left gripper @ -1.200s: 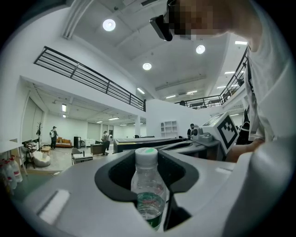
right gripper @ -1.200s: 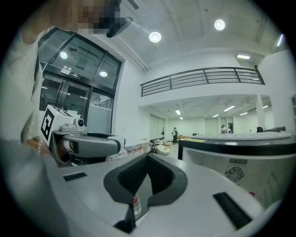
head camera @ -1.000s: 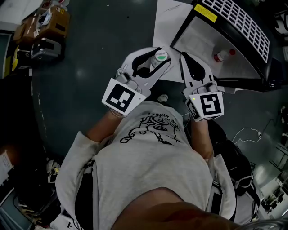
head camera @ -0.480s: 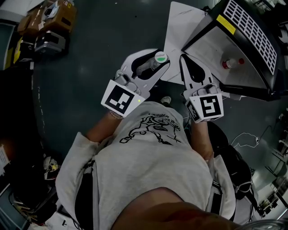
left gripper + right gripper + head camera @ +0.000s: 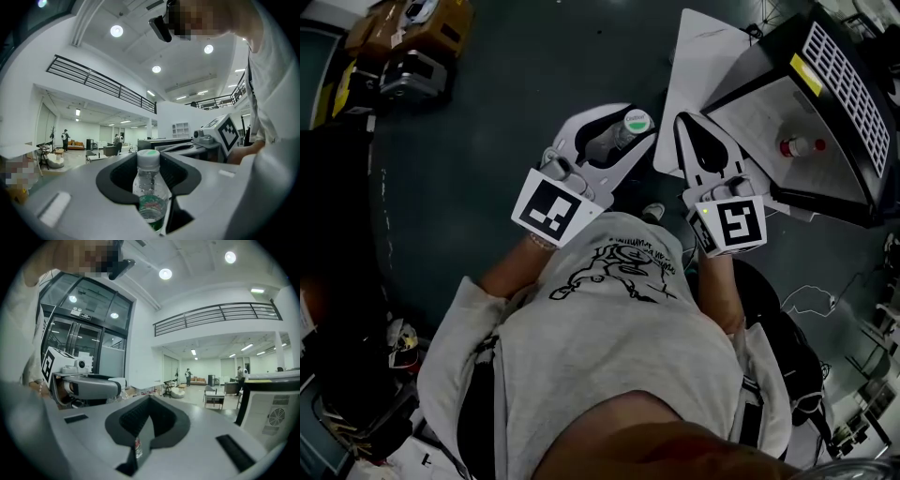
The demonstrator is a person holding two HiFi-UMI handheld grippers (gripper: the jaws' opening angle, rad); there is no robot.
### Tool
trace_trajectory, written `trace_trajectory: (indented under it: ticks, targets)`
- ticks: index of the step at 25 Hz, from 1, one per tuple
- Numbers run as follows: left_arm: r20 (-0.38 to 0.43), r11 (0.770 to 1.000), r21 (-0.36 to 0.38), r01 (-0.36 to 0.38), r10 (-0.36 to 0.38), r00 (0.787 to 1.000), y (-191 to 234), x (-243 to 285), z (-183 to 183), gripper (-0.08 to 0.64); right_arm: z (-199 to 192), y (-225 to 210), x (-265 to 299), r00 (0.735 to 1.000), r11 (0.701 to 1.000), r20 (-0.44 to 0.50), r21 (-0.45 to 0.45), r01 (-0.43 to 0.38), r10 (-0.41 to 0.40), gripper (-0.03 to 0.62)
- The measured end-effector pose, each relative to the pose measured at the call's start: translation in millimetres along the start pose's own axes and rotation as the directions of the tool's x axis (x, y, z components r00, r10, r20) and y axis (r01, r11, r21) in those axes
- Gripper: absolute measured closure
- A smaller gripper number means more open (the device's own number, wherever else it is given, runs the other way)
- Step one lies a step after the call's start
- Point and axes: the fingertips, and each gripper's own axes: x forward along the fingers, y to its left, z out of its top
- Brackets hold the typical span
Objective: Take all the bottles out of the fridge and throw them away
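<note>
**One bottle out of the fridge, another waiting inside**
My left gripper [image 5: 625, 129] clamps the clear bottle [image 5: 149, 185] upright by its body, cap up, probably to keep it steady on the way to the bin. My right gripper [image 5: 689, 127] is closed and empty. A red-capped bottle [image 5: 802, 146] lies in the fridge [image 5: 825, 202], near its grilled edge.
</note>
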Motion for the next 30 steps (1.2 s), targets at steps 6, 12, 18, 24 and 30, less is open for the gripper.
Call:
trace_trajectory:
  ticks: [6,12,18,24,30]
  targets:
    - [-0.007,1.000,-0.011,-0.014,0.014,1.000,18,-21,-4,0.407,1,22,20,1.000,1.000,0.003,0.011,-0.018,0.018,0.584]
    - [-0.014,0.999,-0.007,-0.037,0.037,0.999,29,-31,-8,0.408,1,33,34,0.999,0.999,0.004,0.033,-0.036,0.036,0.583]
    - [-0.009,0.998,-0.021,-0.057,0.057,0.998,32,-33,-8,0.408,7,35,38,0.999,0.998,0.004,0.043,-0.047,0.047,0.583]
    - [0.002,0.996,-0.023,-0.083,0.083,0.997,31,-29,-3,0.408,7,30,36,0.997,0.997,0.006,0.003,-0.081,0.081,0.583]
    - [0.005,0.995,-0.025,-0.101,0.102,0.995,30,-24,-2,0.408,12,21,34,0.997,0.997,0.006,0.022,-0.071,0.071,0.583]
